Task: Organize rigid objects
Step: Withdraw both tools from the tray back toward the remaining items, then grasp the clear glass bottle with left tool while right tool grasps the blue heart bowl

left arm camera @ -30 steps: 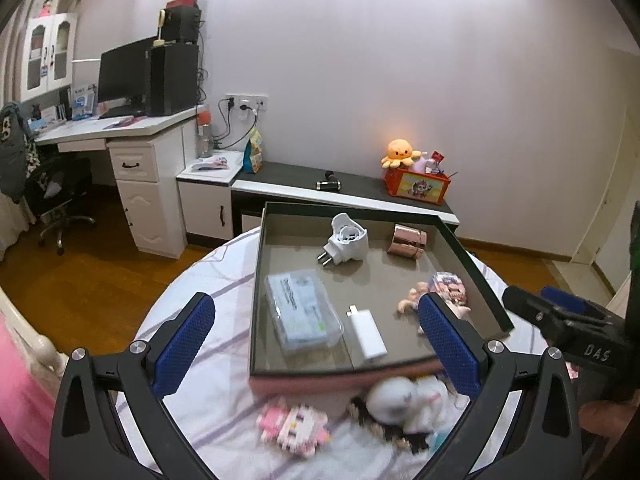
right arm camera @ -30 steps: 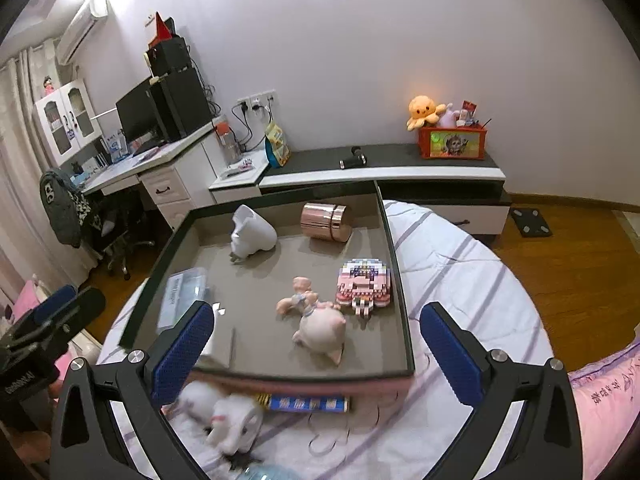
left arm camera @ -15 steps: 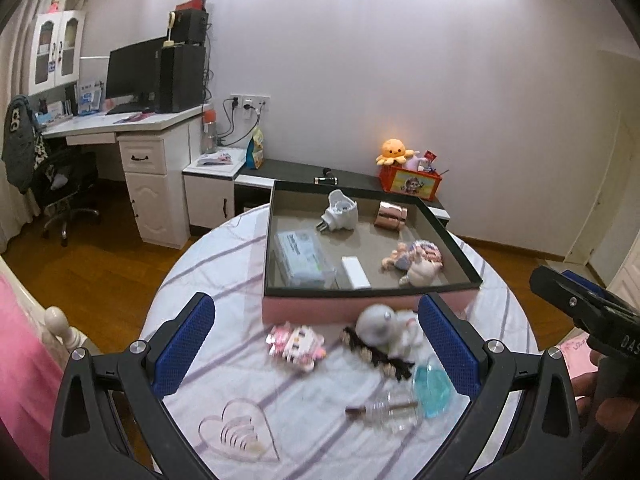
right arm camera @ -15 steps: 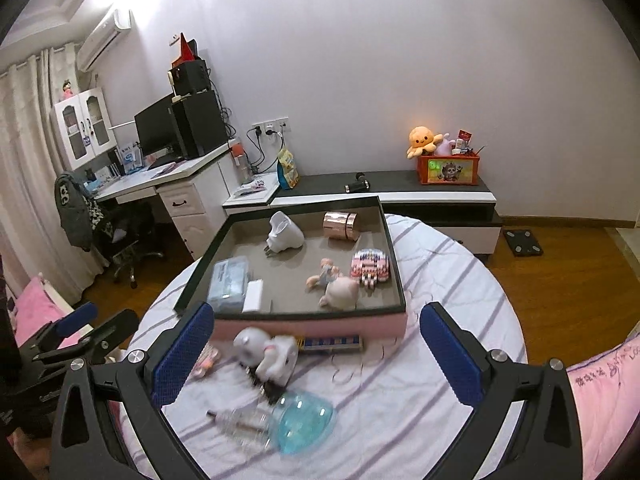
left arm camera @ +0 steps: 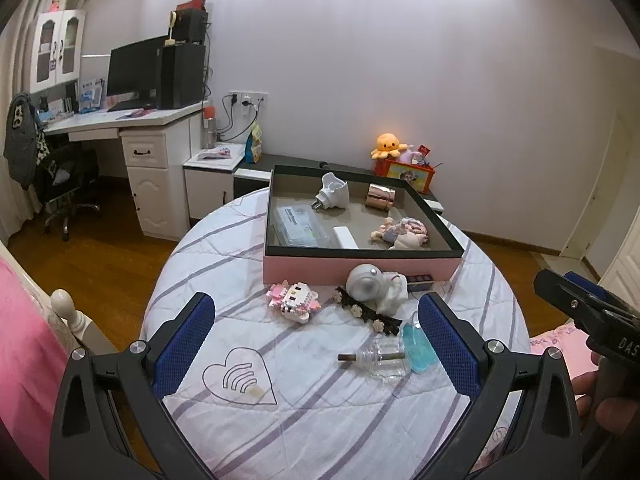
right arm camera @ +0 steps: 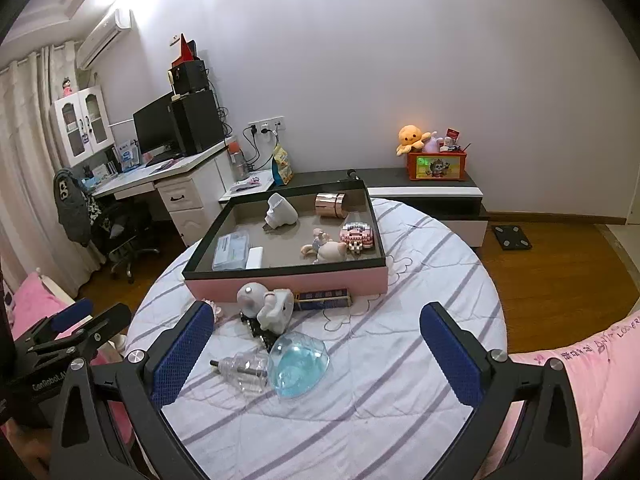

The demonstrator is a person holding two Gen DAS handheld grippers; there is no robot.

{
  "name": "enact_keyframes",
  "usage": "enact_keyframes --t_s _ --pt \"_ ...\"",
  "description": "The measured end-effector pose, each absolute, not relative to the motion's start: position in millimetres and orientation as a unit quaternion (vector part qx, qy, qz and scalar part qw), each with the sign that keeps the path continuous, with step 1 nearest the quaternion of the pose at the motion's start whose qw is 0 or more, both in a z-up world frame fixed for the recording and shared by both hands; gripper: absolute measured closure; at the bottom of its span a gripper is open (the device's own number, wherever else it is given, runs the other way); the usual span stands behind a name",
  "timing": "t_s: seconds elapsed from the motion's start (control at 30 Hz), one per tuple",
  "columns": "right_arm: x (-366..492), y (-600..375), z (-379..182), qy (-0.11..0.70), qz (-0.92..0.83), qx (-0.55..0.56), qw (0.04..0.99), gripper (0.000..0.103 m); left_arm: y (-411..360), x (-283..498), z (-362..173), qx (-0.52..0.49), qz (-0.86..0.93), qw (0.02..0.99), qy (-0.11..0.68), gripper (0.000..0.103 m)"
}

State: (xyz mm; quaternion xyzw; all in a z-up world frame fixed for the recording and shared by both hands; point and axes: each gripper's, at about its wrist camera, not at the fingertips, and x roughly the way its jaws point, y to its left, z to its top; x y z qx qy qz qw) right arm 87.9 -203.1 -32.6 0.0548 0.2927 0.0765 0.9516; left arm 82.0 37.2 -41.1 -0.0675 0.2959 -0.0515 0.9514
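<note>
A pink box [left arm camera: 360,269] [right arm camera: 288,280] with a dark rim stands at the far side of the round table. It holds a white plug [left arm camera: 331,196], a copper cylinder [left arm camera: 381,197], a clear case [left arm camera: 300,226] and figurines [left arm camera: 402,234]. In front of it lie a pink block toy [left arm camera: 294,300], a white astronaut figure [left arm camera: 374,290] [right arm camera: 264,304], a dark flat box [right arm camera: 322,299], a clear bottle [left arm camera: 382,360] [right arm camera: 244,370] and a blue heart-shaped piece [right arm camera: 298,364]. My left gripper [left arm camera: 314,354] and right gripper [right arm camera: 316,358] are both open and empty, well back above the table.
The table [left arm camera: 320,420] has a white striped cloth with a heart mark [left arm camera: 240,380]. A desk with monitor [left arm camera: 132,76] and chair stands at the left. A low cabinet [right arm camera: 424,194] with an orange toy box is behind. Pink bedding [right arm camera: 592,364] lies at the right.
Both grippers have pulled back and up from the box. The loose objects on the table in front of the box have come into view. Both stayed open.
</note>
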Motion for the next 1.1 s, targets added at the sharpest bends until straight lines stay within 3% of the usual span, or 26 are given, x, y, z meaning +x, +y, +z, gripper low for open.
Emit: enact_keyframes --t_s 0.5,1.1 --pt "88 -209 -40 0.308 0.074 0.055 0.947 0.0 30 80 -55 -0.064 -0.056 0.945 0.315 0.0" --pt "120 -219 -95 0.381 0.078 0.053 0.92 0.0 -17 121 -134 -0.037 -0.076 0.905 0.416 0.0"
